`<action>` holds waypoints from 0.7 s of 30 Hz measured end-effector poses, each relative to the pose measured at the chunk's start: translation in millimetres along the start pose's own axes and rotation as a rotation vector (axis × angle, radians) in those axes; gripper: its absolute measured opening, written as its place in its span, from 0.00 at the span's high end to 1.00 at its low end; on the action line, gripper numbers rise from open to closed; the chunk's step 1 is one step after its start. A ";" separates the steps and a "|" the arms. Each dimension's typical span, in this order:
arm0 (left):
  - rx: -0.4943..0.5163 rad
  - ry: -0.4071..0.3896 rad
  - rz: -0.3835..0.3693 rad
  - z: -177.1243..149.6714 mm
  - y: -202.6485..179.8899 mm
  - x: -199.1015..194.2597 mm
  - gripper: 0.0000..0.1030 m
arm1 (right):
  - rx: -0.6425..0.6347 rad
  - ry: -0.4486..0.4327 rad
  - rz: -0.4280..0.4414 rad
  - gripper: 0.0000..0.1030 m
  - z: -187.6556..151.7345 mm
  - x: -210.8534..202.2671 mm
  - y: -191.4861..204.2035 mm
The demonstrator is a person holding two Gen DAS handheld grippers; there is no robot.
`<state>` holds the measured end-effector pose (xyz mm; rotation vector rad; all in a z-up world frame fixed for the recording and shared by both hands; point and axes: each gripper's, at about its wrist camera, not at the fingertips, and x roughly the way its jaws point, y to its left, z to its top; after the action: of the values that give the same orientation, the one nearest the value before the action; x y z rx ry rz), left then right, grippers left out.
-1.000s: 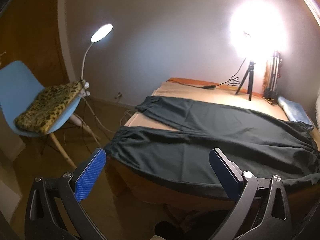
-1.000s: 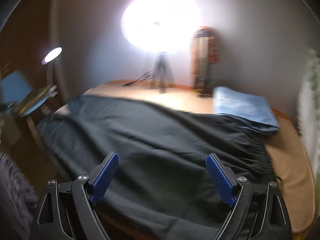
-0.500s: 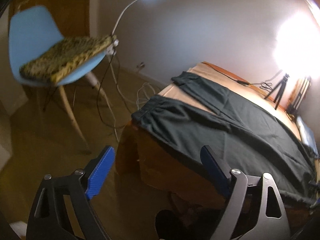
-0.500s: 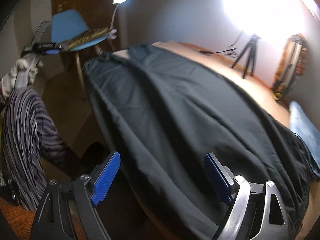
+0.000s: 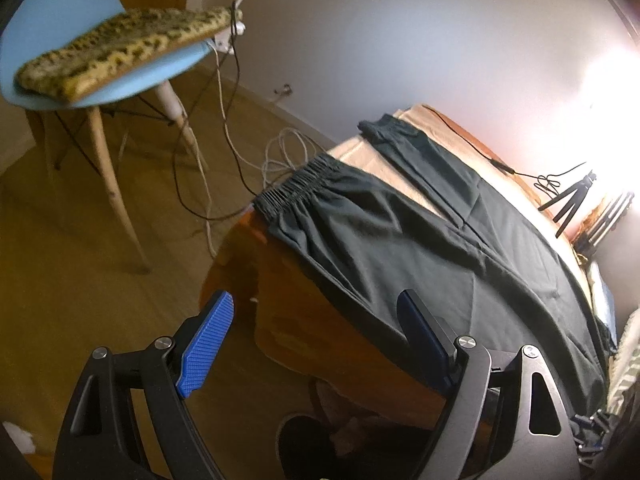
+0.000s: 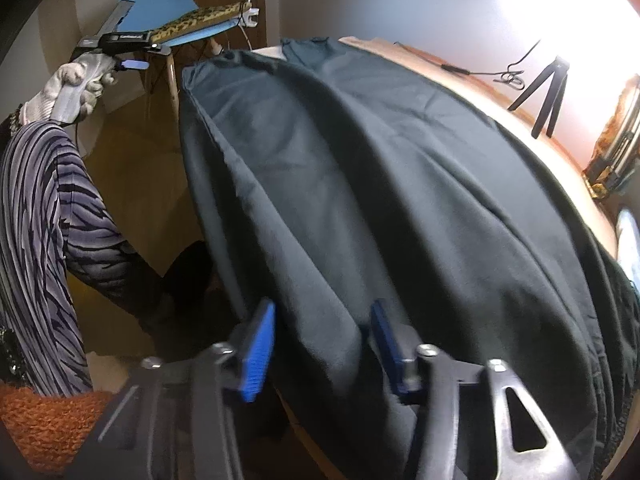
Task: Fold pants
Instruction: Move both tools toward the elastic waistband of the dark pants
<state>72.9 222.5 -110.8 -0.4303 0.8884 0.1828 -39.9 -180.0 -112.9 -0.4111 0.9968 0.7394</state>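
We see the dark pants [image 5: 420,240] spread flat over a tan-covered table [image 5: 360,144], one leg's gathered cuff [image 5: 296,188] lying at the corner ahead of the left gripper's [image 5: 312,340] fingers and the near edge of the cloth hanging over the table's side. The waist end runs out of sight at the right of the left view, and below the fingers there the dark shapes on the floor are too dim to name.

The right view brings the same pants [image 6: 380,200] close: a fold of the hanging cloth sits between the right gripper's [image 6: 324,344] blue pads [image 6: 256,352], whose jaws are closing – whether the pads already press on the cloth we cannot tell, for that part is blurred. The left gripper's jaws stand wide with nothing between them; the right-hand pad [image 5: 420,332] lies just at the cloth's hanging edge, the other over bare floor.

Only the right view shows the person – a gloved hand [image 6: 76,84] on the left gripper's handle [image 6: 120,36], far left of the fingers and raised, with a striped sleeve [image 6: 40,220] below it. Only the left view shows clearly the blue chair [image 5: 48,20] with its spotted cushion [image 5: 120,48] and the tangle of cables [image 5: 224,152] beyond the fingers. A small tripod [image 6: 548,88] stands at the table's far side under a glaring lamp.
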 end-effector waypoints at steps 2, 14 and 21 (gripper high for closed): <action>-0.009 0.015 -0.008 -0.6 -1.9 5.9 0.18 | -0.001 -0.004 0.005 0.65 0.5 -1.2 0.8; -0.090 0.089 -0.038 8.9 -0.2 37.8 0.18 | 0.010 -0.056 0.000 0.96 8.1 -16.7 5.1; -0.181 0.106 -0.067 12.6 11.3 48.8 0.19 | 0.022 -0.089 -0.016 0.97 12.4 -24.1 4.6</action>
<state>108.5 237.1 -145.3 -0.6422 0.9633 0.1811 -43.7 -178.1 -85.7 -0.3640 0.9164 0.7253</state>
